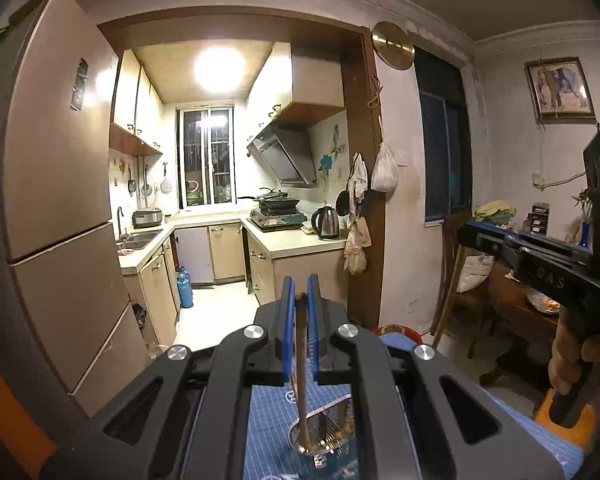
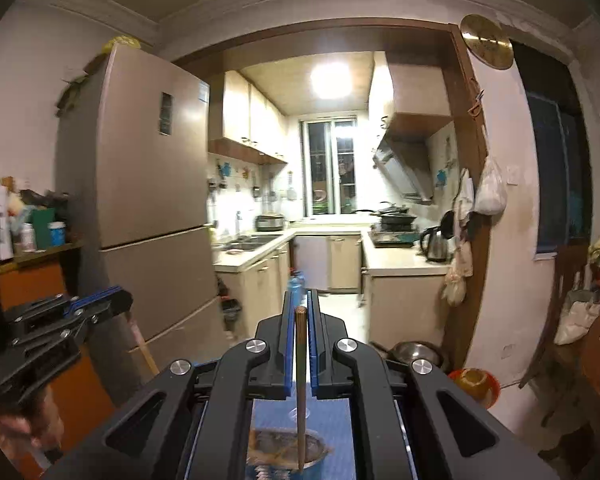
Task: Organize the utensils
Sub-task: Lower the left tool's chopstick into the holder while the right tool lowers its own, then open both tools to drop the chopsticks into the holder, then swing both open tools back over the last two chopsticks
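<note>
1. Dim dining room facing a lit kitchen; fridge (image 1: 60,184) on the left, kettle (image 1: 326,222) on the kitchen counter. Below both cameras: bench (image 1: 268,420) under a blue grid mat.
2. Left hand-held gripper (image 1: 300,300): jaws closed tight on the wooden handle of a wire skimmer (image 1: 324,430). Its basket hangs straight down over the mat, so the grip is near the handle's end.
3. Right hand-held gripper (image 2: 300,312): clamped on a wooden chopstick (image 2: 301,380), dangling vertical over a metal bowl (image 2: 284,450) on the bench.
4. Both point roughly level and are raised off the bench; probably carrying the utensils to wherever they're stored. That spot isn't visible.
</note>
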